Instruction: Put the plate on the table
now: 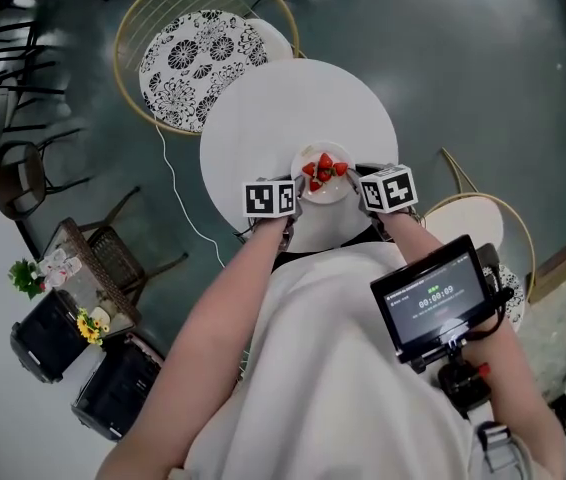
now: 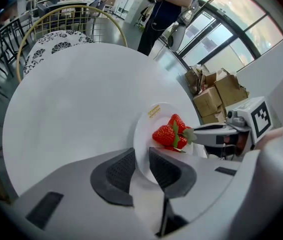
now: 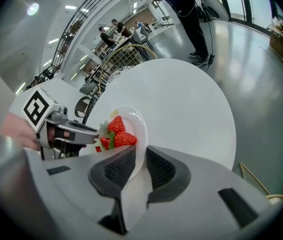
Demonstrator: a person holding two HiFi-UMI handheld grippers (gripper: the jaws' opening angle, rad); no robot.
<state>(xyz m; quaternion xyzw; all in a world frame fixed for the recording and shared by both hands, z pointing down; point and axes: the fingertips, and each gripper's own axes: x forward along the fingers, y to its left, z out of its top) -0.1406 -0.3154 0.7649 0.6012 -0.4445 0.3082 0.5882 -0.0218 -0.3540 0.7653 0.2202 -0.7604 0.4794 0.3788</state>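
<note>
A small white plate with red strawberries on it is at the near edge of the round white table. My left gripper is shut on the plate's left rim and my right gripper on its right rim. In the left gripper view the plate runs edge-on between the jaws of my left gripper, strawberries beyond. In the right gripper view the plate is pinched by my right gripper. Whether the plate touches the tabletop I cannot tell.
A wire chair with a patterned cushion stands behind the table, and another chair at its right. A monitor hangs at the person's chest. A person stands beyond the table, near cardboard boxes.
</note>
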